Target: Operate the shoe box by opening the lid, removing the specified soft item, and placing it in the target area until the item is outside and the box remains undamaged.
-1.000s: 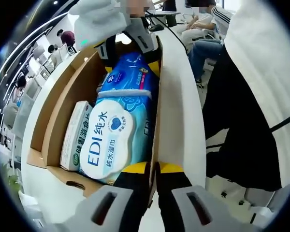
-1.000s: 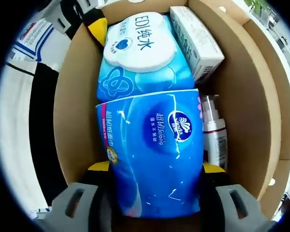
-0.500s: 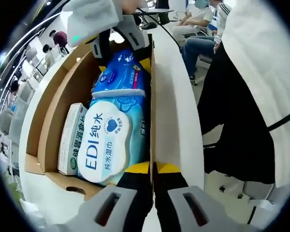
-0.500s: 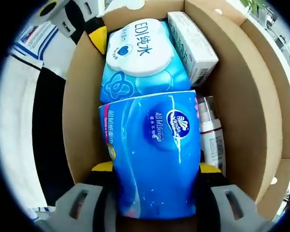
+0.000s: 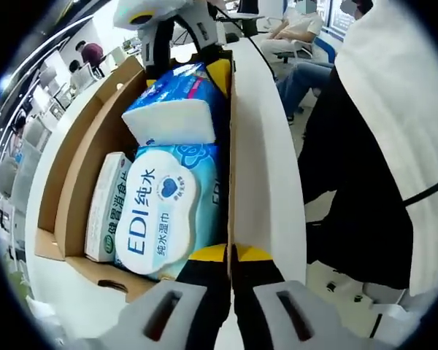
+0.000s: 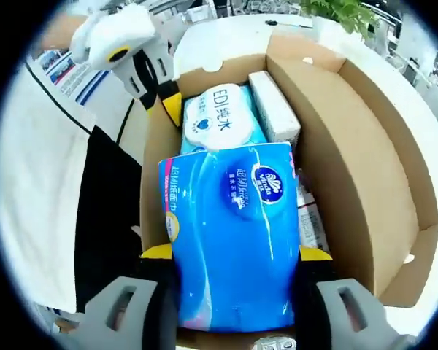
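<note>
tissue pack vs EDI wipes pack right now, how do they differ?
The tissue pack is gripped between the right gripper's jaws and raised above the box; the EDI wipes pack lies flat inside it. The tissue pack is deep blue and looks bigger; the wipes pack is pale blue with a white lid. Both are soft plastic packs.

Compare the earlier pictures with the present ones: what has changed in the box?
The right hand-held gripper, shut on the blue tissue pack, has raised it above the wet wipes pack. The left hand-held gripper stays clamped on the box wall; the wipes and small carton stay put.
</note>
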`<state>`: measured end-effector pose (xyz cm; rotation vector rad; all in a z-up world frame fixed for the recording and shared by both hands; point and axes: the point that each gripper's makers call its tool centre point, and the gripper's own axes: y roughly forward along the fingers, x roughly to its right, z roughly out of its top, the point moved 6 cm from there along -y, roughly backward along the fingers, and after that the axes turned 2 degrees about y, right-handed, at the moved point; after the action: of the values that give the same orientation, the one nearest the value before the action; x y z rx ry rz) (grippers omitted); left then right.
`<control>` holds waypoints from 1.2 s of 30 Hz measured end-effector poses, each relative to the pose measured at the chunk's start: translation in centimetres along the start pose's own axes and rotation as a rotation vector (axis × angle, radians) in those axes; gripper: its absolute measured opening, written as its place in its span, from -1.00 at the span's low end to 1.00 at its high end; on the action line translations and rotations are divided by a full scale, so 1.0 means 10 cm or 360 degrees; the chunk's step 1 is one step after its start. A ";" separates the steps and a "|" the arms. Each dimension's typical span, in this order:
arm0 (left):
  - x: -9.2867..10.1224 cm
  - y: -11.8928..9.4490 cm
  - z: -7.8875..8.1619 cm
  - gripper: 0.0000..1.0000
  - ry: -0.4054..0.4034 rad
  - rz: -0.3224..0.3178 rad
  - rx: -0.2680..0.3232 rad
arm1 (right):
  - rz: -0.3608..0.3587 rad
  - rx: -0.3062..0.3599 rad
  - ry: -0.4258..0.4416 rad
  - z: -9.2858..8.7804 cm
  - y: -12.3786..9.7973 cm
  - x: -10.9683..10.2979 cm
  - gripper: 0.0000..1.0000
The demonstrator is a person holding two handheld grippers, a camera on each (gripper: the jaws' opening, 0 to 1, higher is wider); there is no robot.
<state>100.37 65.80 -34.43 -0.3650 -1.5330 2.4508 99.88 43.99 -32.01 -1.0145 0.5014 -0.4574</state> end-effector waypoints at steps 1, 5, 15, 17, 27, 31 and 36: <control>0.00 0.00 0.00 -1.00 -0.0005 0.0004 -0.0002 | -0.0009 0.0055 0.0053 0.07 -0.02 0.03 0.20; 0.00 0.00 -0.01 -0.99 -0.0022 0.0006 0.0000 | -0.0059 -0.0080 -0.0080 0.11 -0.05 0.01 0.20; 0.01 -0.01 -0.02 -0.99 0.0034 0.0017 0.0058 | -0.0132 -0.0223 -0.0221 0.14 -0.22 -0.08 0.22; 0.01 -0.02 -0.02 -0.99 0.0033 0.0015 0.0061 | -0.0122 -0.0228 -0.0240 0.19 -0.25 -0.08 0.23; 0.02 -0.02 -0.02 -0.99 0.0033 0.0022 0.0060 | -0.0134 -0.0291 -0.0320 0.18 -0.40 -0.12 0.23; 0.02 -0.02 -0.02 -0.99 0.0039 0.0029 0.0061 | -0.0158 -0.0320 -0.0304 0.19 -0.46 -0.15 0.23; 0.01 -0.01 -0.03 -0.99 0.0042 0.0028 0.0061 | -0.0171 -0.0370 -0.0382 0.12 -0.61 -0.25 0.23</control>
<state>100.35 66.19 -34.47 -0.4040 -1.4762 2.4749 97.84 43.48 -25.64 -1.3063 0.2893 -0.3717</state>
